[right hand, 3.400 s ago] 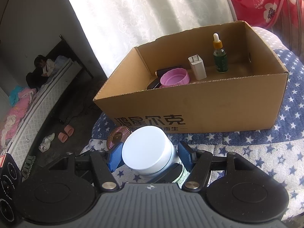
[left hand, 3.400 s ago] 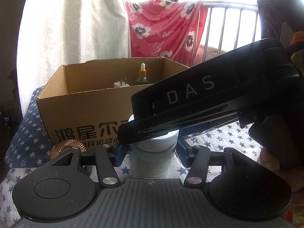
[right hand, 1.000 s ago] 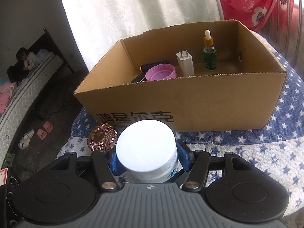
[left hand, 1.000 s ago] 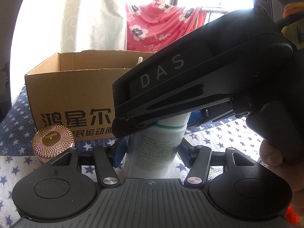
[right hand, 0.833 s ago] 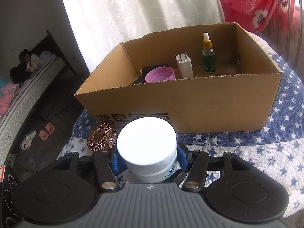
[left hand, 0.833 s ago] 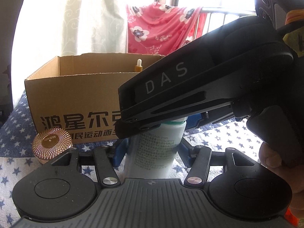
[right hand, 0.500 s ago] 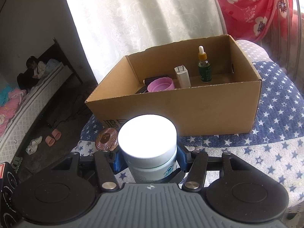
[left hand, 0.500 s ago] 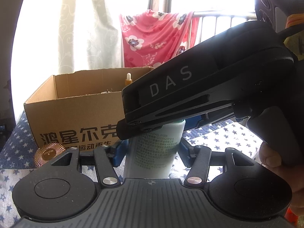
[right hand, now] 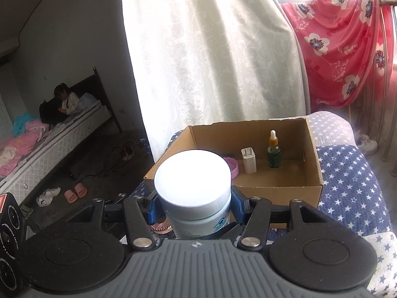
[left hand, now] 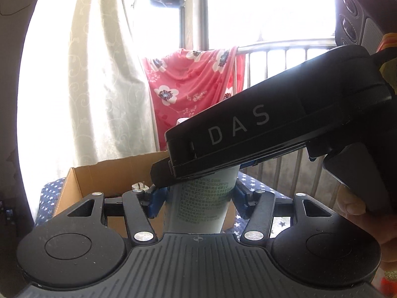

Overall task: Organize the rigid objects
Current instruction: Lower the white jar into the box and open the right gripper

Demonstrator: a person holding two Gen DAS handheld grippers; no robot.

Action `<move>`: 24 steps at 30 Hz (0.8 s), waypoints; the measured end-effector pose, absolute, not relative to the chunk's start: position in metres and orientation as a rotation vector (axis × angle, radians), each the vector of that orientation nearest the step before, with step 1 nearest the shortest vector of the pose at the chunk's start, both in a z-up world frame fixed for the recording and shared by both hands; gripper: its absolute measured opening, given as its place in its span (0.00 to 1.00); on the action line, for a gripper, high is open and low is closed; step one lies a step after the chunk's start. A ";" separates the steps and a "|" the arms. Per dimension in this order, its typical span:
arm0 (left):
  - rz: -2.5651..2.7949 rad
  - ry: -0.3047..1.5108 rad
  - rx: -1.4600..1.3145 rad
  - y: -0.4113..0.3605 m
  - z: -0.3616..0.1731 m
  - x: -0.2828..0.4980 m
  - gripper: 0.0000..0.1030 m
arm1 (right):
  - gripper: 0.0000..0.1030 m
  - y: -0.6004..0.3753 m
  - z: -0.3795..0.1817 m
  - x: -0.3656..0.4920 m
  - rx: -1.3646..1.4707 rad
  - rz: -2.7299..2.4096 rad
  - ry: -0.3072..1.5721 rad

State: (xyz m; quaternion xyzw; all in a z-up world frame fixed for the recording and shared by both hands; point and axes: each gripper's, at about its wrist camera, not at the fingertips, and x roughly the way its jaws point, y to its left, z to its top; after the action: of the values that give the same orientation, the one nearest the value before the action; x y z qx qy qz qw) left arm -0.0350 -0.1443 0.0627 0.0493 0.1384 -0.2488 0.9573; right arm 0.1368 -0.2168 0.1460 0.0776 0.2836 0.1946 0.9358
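Both grippers clamp one white-capped bottle [right hand: 196,193]. Left gripper [left hand: 198,198] has its blue pads on the printed body, jaws about half open. Right gripper [right hand: 192,207] pads [right hand: 235,204] press the bottle just under the cap, same half-open width. Bottle is upright and sits in front of the cardboard box [right hand: 278,196], not inside it.

Left wrist view only: the right gripper's black housing, marked DAS, crosses in front and hides the bottle's cap; a hand [left hand: 357,208] on its grip shows at the right edge. Box interior is mostly hidden here, just the white charger's prongs peek over the left pad.

Right wrist view only: the white cap top, and the box contents: white charger [right hand: 248,161] and green dropper bottle [right hand: 274,156] standing near the back wall, slightly apart; pink bowl [right hand: 233,166] partly behind the cap. Copper-coloured round lid [right hand: 161,228] shows below the left pad. Box sits on a star-print blue cloth [right hand: 347,178].
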 end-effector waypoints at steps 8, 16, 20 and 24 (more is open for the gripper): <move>-0.548 0.360 0.086 -0.151 0.102 0.040 0.55 | 0.56 -0.225 0.178 0.205 0.124 0.431 0.599; -0.560 0.629 0.057 -0.131 0.074 0.197 0.54 | 0.56 -0.237 0.147 0.301 0.181 0.463 0.758; -0.540 0.750 0.019 -0.110 0.060 0.246 0.54 | 0.55 -0.235 0.121 0.336 0.187 0.477 0.824; -0.518 0.854 -0.022 -0.095 0.055 0.274 0.55 | 0.55 -0.231 0.097 0.359 0.192 0.491 0.885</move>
State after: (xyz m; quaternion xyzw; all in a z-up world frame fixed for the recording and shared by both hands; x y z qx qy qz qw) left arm 0.2745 -0.0946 0.0549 -0.0107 0.4094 -0.2485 0.8778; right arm 0.3592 -0.2310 0.0971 0.0916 0.4233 0.2346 0.8703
